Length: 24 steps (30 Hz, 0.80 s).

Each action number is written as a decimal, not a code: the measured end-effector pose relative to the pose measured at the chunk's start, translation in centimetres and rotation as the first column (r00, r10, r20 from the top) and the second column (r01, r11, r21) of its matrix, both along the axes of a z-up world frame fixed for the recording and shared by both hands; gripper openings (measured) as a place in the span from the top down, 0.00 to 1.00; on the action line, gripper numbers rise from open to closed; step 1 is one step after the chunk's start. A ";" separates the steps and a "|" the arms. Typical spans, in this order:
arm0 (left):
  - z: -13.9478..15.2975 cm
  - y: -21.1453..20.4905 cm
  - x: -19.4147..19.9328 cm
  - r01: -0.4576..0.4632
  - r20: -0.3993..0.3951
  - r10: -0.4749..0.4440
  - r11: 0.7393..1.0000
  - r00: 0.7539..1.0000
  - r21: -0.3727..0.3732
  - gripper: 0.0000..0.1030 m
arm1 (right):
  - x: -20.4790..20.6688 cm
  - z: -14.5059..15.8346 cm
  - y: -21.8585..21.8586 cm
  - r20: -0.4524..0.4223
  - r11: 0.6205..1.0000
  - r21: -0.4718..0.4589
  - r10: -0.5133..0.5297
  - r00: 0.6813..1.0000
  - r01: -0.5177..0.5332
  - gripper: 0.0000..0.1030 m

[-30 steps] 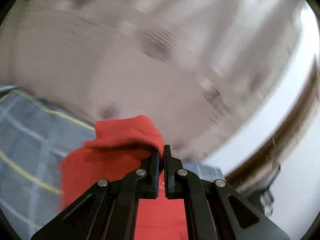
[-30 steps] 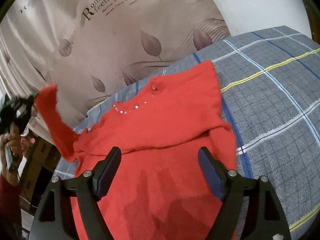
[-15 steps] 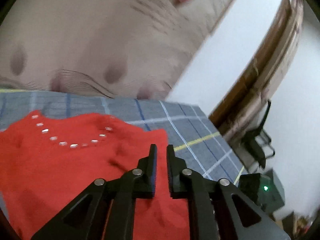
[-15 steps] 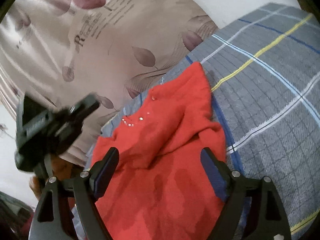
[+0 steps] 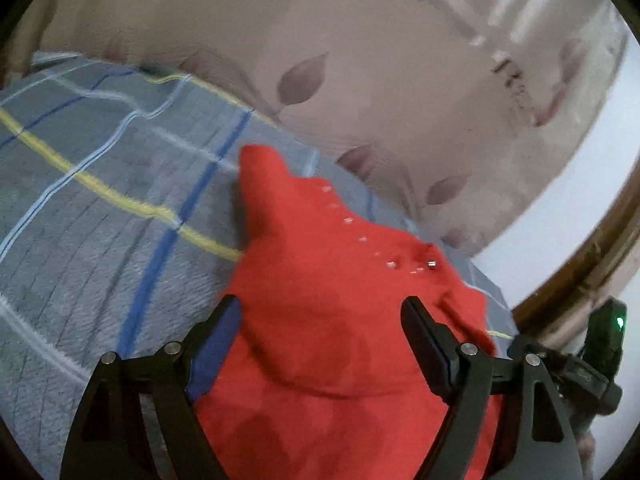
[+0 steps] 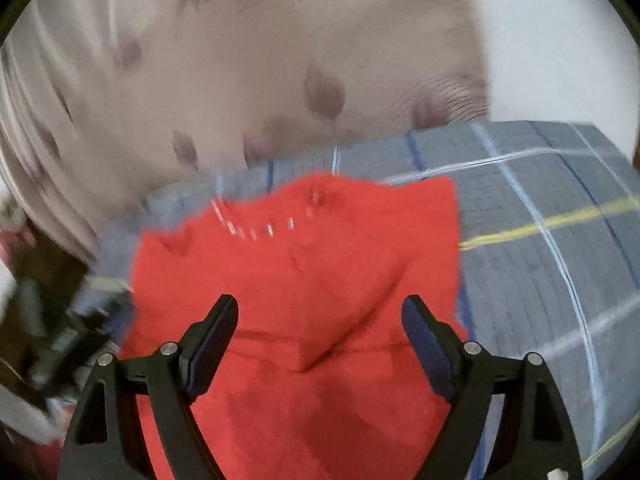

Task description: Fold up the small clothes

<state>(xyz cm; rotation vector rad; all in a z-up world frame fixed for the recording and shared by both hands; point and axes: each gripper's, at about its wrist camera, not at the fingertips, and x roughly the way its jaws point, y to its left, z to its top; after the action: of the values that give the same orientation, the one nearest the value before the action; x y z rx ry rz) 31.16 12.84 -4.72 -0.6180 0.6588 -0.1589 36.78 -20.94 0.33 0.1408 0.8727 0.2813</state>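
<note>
Lying on a grey plaid bed cover [image 5: 100,220], a red sweater [image 5: 328,320] has sleeves folded in; left gripper [image 5: 322,312] jaws opening, right gripper [image 6: 320,312] jaws narrowing slightly, both empty above it.

bare blanket [image 5: 100,240] beside sweater [image 5: 320,300], curtain [image 5: 360,60] behind

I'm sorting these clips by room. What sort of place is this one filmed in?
Most likely a bedroom at home. A red sweater lies on a grey plaid blanket spread like bedding, with a leaf-printed curtain hanging right behind it.
</note>
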 end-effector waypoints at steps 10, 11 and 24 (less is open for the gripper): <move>-0.7 0.8 -0.3 -0.049 -0.040 0.048 0.998 0.998 -0.030 0.20 | 0.5 -4.3 -9.6 -0.166 0.927 0.318 -0.151 0.974 0.198 0.89; -0.7 0.8 -0.3 -0.051 -0.039 0.050 0.998 0.998 -0.033 0.20 | 0.1 -4.6 -10.1 -0.169 0.913 0.366 -0.126 0.978 0.181 0.89; -0.6 0.8 -0.1 -0.069 -0.053 0.068 0.997 0.996 -0.024 0.20 | 0.7 -5.8 -11.3 -0.246 0.834 0.499 -0.124 0.961 0.235 0.76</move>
<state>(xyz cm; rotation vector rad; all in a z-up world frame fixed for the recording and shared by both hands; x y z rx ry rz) 31.03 13.66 -5.29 -0.6705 0.6854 -0.0882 37.50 -32.28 -5.51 0.7750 0.9621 0.3265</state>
